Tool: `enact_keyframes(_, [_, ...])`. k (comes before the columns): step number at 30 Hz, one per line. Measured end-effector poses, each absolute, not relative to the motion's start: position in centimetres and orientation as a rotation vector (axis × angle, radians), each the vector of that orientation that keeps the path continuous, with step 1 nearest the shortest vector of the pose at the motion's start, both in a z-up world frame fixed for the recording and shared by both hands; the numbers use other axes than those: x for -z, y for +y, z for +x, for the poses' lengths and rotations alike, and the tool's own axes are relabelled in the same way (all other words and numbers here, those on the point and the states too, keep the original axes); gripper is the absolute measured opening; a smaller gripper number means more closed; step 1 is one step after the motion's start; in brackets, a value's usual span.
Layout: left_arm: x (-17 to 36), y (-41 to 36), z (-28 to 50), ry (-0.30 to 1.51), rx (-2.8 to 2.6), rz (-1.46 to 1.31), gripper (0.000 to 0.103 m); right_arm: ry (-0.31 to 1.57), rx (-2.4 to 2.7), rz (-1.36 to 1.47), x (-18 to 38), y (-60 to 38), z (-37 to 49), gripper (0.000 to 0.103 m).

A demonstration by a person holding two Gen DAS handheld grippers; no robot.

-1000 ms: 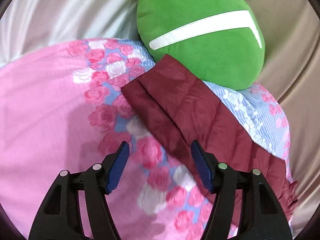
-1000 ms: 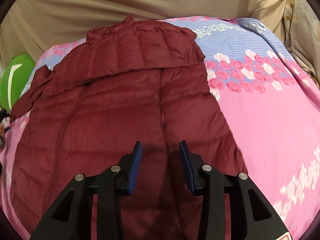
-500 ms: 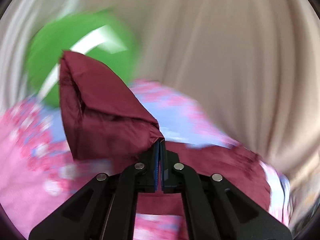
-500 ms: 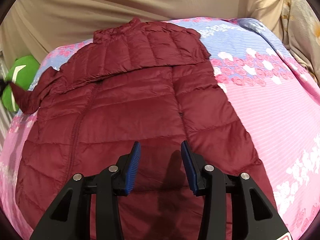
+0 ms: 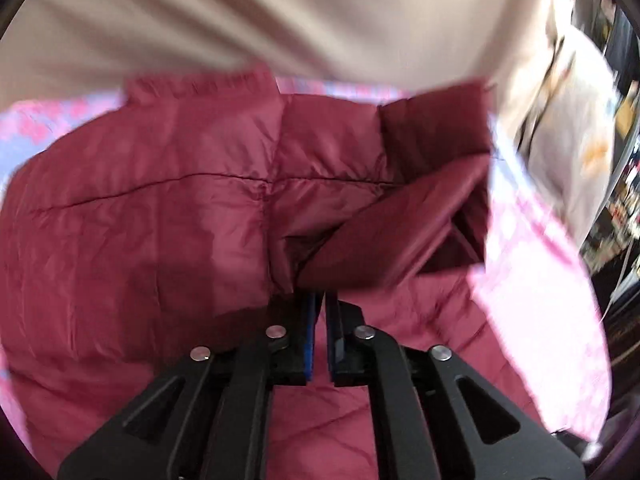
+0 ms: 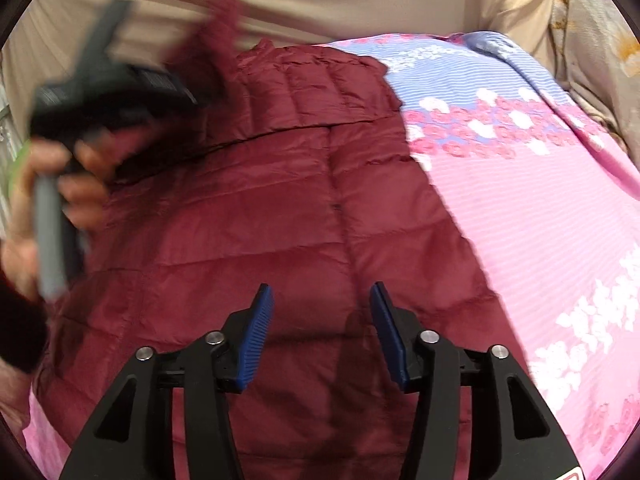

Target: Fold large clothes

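We see a bed [image 6: 520, 208] under a pink rose-print sheet, and on it a dark red quilted jacket [image 6: 248, 240] spread flat, filling the middle of the right wrist view; its lower hem is cut off at 6 o'clock. Motion blur smears the sleeve [image 5: 404, 232] and the beige curtain [image 5: 280, 16] behind. The left hand-held gripper [image 5: 319, 316] has its blue pads pressed together on the sleeve, lifted over the jacket toward 2 o'clock. The right hand-held gripper [image 6: 321, 332] hovers over the jacket, ribbed pads wide apart, gripping nothing.
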State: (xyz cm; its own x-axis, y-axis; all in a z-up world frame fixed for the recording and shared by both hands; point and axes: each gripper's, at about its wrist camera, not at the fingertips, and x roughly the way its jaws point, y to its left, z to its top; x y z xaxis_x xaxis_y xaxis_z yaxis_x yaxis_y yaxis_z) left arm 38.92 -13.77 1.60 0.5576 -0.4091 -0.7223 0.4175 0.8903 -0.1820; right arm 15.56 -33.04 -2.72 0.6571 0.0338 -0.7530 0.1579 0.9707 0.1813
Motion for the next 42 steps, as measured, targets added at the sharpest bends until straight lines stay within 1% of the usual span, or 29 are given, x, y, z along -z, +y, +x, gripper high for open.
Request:
enact_keyframes(3, [0.7,-14.3,38.9,0.891,0.474,0.002,0.027,0.865,0.086,0.265,2.8,-34.4,15.5,0.054])
enact_keyframes(5, [0.1,-12.5,38.7,0.876,0.481,-0.063,0.045,0.866,0.074,0.285,2.6,-35.3,15.8,0.056])
enact_keyframes(6, [-0.6,-11.3,38.3,0.86,0.481,-0.092,0.05,0.863,0.069,0.29,2.4,-35.7,16.1,0.058])
enact_keyframes(7, [-1.0,-10.0,37.8,0.844,0.484,-0.112,0.059,0.861,0.063,0.293,2.2,-36.0,16.5,0.059])
enact_keyframes(8, [-1.9,-8.2,37.0,0.811,0.481,-0.133,0.065,0.858,0.05,0.296,1.9,-36.3,17.2,0.06])
enact_keyframes(10, [-3.0,-5.6,36.4,0.784,0.453,-0.146,0.072,0.859,0.008,0.319,1.3,-36.9,18.7,0.063])
enact_keyframes(11, [-3.4,-3.6,36.3,0.774,0.423,-0.167,0.074,0.861,-0.019,0.348,1.1,-37.3,19.9,0.064])
enact_keyframes(14, [-3.6,1.7,36.4,0.796,0.339,-0.267,0.074,0.875,-0.054,0.407,1.0,-37.9,23.7,0.064])
enact_keyframes(20, [-0.9,12.4,37.7,0.833,0.173,-0.556,0.074,0.911,-0.07,0.483,1.7,-37.7,30.9,0.064])
enact_keyframes(22, [-0.1,14.4,38.1,0.849,0.166,-0.623,0.074,0.918,-0.081,0.495,2.0,-37.4,32.5,0.064])
enact_keyframes(25, [0.9,15.0,38.5,0.867,0.187,-0.698,0.074,0.95,-0.083,0.522,2.9,-36.6,34.9,0.064])
enact_keyframes(26, [1.2,14.9,38.7,0.868,0.201,-0.72,0.074,0.959,-0.086,0.534,3.1,-36.4,35.4,0.061])
enact_keyframes(27, [1.3,14.6,39.1,0.87,0.221,-0.741,0.073,0.961,-0.088,0.538,3.1,-36.0,35.9,0.047])
enact_keyframes(28, [1.3,14.6,39.5,0.867,0.233,-0.756,0.072,0.961,-0.087,0.525,2.8,-35.6,36.3,0.03])
enact_keyframes(29, [1.3,14.4,40.0,0.865,0.235,-0.757,0.066,0.96,-0.08,0.503,2.5,-35.3,36.5,0.02])
enact_keyframes(30, [1.1,14.3,40.6,0.864,0.223,-0.749,0.061,0.952,-0.069,0.47,1.7,-34.9,37.0,0.008])
enact_keyframes(31, [1.1,14.0,41.6,0.87,0.193,-0.728,0.047,0.921,-0.068,0.431,0.2,-34.4,37.4,0.005])
enact_keyframes(32, [1.1,13.8,42.2,0.877,0.163,-0.705,0.029,0.879,-0.071,0.407,-1.2,-34.1,37.5,0.005])
enact_keyframes(33, [1.1,13.5,42.7,0.881,0.138,-0.682,0.021,0.793,-0.073,0.362,-3.7,-33.6,37.2,0.004])
enact_keyframes(34, [0.9,12.9,43.3,0.885,0.1,-0.626,0.01,0.722,-0.084,0.329,-5.7,-33.3,36.6,0.003])
enact_keyframes(35, [0.9,12.8,43.3,0.881,0.076,-0.584,0.004,0.61,-0.114,0.295,-8.4,-32.9,35.6,0.003])
enact_keyframes(37, [0.7,11.5,43.5,0.853,-0.013,-0.45,0.002,0.482,-0.124,0.28,-10.9,-33.3,34.3,0.003])
enact_keyframes(38, [0.7,10.6,43.6,0.838,-0.057,-0.375,0.002,0.471,-0.089,0.266,-10.7,-34.0,34.8,0.003])
enact_keyframes(40, [1.5,10.1,43.9,0.848,-0.081,-0.321,0.001,0.587,0.022,0.263,-7.5,-35.5,37.6,0.003])
enact_keyframes(42, [2.9,9.6,44.3,0.869,-0.083,-0.306,0.0,0.838,0.095,0.303,-0.5,-37.6,41.9,0.003])
